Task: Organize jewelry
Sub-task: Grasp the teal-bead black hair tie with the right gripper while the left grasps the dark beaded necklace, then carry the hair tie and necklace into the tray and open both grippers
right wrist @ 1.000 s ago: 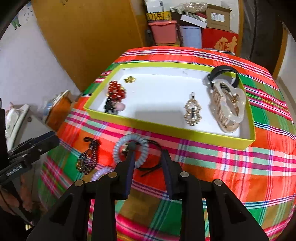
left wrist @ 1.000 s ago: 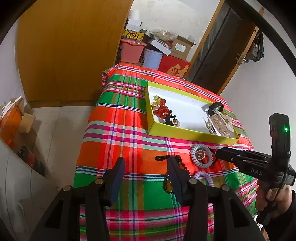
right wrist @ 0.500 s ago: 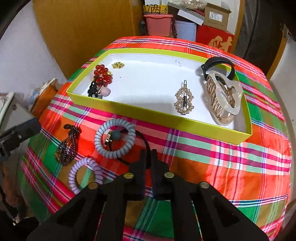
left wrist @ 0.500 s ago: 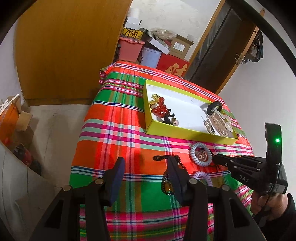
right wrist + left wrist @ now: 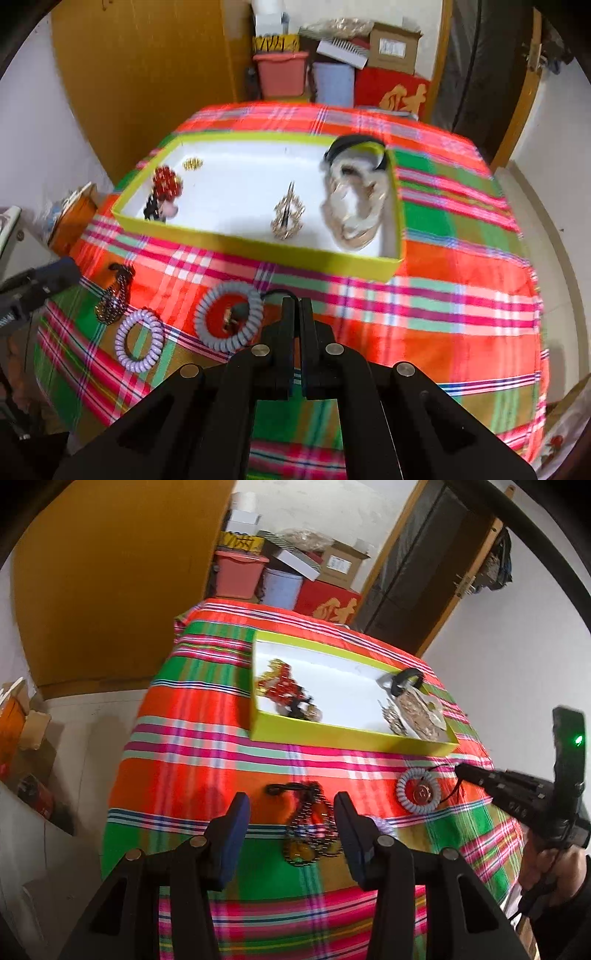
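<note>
A yellow-green tray [image 5: 258, 251] [image 5: 332, 738] on the plaid table holds red beads [image 5: 167, 182], a gold hair clip [image 5: 288, 218], a pale claw clip [image 5: 354, 206] and a black band [image 5: 354, 142]. In front of it lie a grey coil hair tie [image 5: 229, 317] [image 5: 418, 792], a lilac coil tie [image 5: 139, 340] and a dark beaded bracelet [image 5: 112, 301] [image 5: 312, 827]. My right gripper [image 5: 297, 302] [image 5: 461, 770] is shut on a thin black elastic cord [image 5: 277, 293] beside the grey coil. My left gripper [image 5: 291, 805] is open above the beaded bracelet.
The table is covered by a red, green and pink plaid cloth [image 5: 461, 288]. Behind it stand a pink bin [image 5: 282, 74], a blue bin [image 5: 332, 83], a red box [image 5: 399, 96] and cardboard boxes. A wooden door [image 5: 110, 572] is at the left.
My right gripper closed from open to shut on the black cord by the grey coil. My left gripper shifted right, so the beaded bracelet now lies between its fingers.
</note>
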A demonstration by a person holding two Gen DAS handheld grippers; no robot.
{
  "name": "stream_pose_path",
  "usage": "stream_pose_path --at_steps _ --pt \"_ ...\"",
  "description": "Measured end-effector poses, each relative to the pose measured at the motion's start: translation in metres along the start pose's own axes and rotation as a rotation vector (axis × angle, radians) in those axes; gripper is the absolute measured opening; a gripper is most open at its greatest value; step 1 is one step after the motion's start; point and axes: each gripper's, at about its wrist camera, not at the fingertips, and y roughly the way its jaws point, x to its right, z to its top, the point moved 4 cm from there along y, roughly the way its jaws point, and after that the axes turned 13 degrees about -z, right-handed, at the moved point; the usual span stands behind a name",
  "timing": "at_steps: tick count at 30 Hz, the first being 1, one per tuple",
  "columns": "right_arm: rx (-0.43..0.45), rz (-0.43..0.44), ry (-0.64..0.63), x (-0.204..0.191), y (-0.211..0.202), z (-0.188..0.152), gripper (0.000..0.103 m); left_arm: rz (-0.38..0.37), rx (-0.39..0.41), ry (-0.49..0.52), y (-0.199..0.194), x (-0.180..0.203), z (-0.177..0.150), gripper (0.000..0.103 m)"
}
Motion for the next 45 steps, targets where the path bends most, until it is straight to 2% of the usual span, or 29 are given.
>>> stream_pose_path --at_steps 4,8,14,16,18,24,31,33,35,45 --pt "0.038 0.011 0.018 0.006 -0.016 0.006 0.001 -0.018 -0.05 0.025 0.02 0.01 -0.005 0.047" --pt "0.076 0.029 0.036 0.012 -0.031 0.011 0.001 -0.005 -0.086 0.04 0.036 0.013 -0.011 0.048" --pt "0.088 0.05 0.053 0.015 -0.036 0.012 0.001 0.022 -0.085 0.07 0.041 0.013 -0.013 0.047" --pt "0.083 0.056 0.057 0.015 -0.034 0.011 0.001 0.042 -0.087 0.088 0.043 0.014 -0.013 0.043" --pt "0.079 0.061 0.059 0.014 -0.033 0.009 0.001 0.073 -0.086 0.106 0.044 0.013 -0.012 0.031" --pt "0.072 0.07 0.061 0.014 -0.03 0.007 0.001 0.101 -0.081 0.113 0.043 0.008 -0.01 0.019" --pt "0.067 0.071 0.067 0.018 -0.028 0.005 0.001 0.132 -0.073 0.116 0.042 0.003 -0.006 0.019" --pt "0.068 0.071 0.069 0.019 -0.029 0.005 0.001 0.137 -0.076 0.127 0.043 0.003 -0.007 0.009" --pt "0.069 0.071 0.071 0.02 -0.029 0.005 0.001 0.136 -0.077 0.132 0.042 0.003 -0.008 0.008" --pt "0.09 0.078 0.075 0.022 -0.038 0.008 0.001 0.101 -0.036 0.133 0.021 0.015 -0.001 0.007"
